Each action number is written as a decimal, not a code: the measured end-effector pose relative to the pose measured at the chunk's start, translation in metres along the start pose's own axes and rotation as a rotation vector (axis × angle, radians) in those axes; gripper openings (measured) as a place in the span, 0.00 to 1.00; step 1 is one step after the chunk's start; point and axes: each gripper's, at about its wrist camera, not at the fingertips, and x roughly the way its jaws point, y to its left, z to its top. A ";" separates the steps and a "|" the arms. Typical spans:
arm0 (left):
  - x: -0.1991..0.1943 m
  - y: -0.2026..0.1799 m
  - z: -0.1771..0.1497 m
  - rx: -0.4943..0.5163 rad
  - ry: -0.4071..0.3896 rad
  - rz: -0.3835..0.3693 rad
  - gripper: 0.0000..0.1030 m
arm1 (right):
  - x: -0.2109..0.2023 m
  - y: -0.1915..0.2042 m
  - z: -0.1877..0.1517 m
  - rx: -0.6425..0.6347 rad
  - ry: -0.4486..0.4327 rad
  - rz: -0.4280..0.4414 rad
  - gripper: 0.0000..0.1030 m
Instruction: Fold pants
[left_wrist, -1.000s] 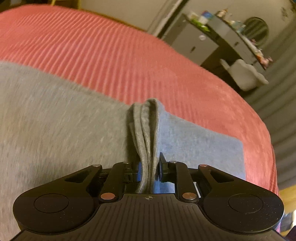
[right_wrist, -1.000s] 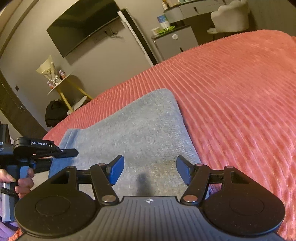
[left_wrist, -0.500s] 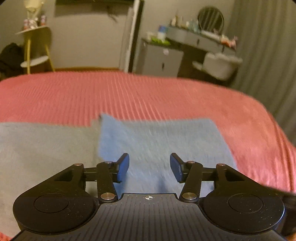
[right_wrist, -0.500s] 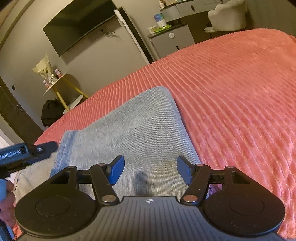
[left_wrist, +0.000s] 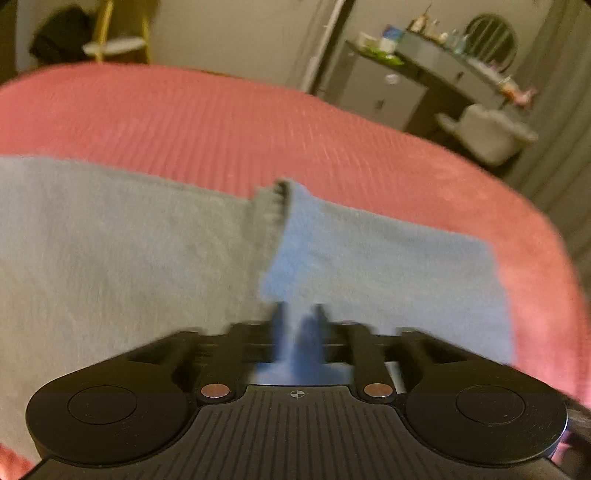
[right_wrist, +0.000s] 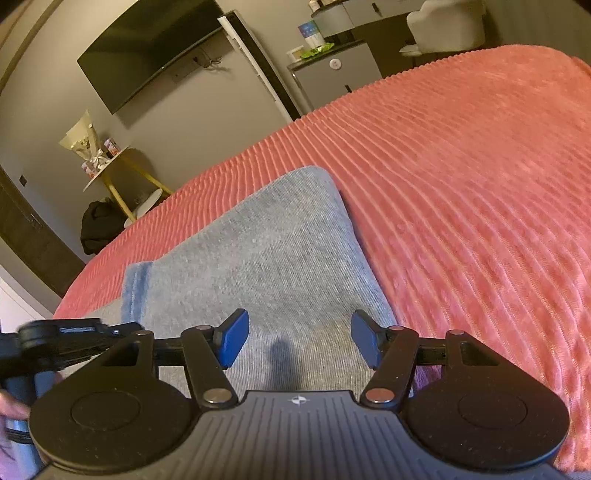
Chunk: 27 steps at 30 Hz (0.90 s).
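The grey pants (left_wrist: 122, 243) are lying flat on the bed, on that ribbed coral blanket (left_wrist: 229, 122), and they fill most of the lower half of both views.

The left wrist view is badly smeared. The left gripper (left_wrist: 300, 325) sits at bottom centre with its fingers drawn in very close together, right over the spot where a bluer-looking panel of cloth laps against the greyer part. I honestly cannot tell if there's fabric pinched in there or if they're just nearly closed on nothing, too blurry. What this view does give you is the raised bunched edge (left_wrist: 275, 201) of the pants standing up a bit at mid-frame, plus the dresser (left_wrist: 373, 88) and a pale chair (left_wrist: 487, 133) in the upper right.

The right wrist view is sharp. The right gripper (right_wrist: 298, 341) has its blue fingers (right_wrist: 232, 341) spread wide, holding nothing, hovering over the folded grey cloth (right_wrist: 266, 258). From here you see the rounded far corner of the fold at mid-frame and a blue-striped hem at left. You also get stuff the other camera misses: the wall TV (right_wrist: 147, 55) upper left, a small yellow-legged side table (right_wrist: 122, 173) below it, and the other gripper's black body (right_wrist: 55, 343) poking in at the lower left edge, blurred, down beside the cloth.
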 end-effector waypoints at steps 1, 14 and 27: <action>-0.007 -0.003 -0.005 0.000 -0.013 -0.035 0.65 | 0.000 0.000 0.000 -0.002 0.001 -0.001 0.60; -0.014 -0.008 -0.041 0.054 -0.008 -0.054 0.70 | 0.002 0.003 0.001 -0.023 0.014 -0.012 0.62; -0.030 0.013 -0.047 -0.037 -0.006 -0.046 0.70 | 0.002 0.007 0.000 -0.045 0.019 -0.027 0.63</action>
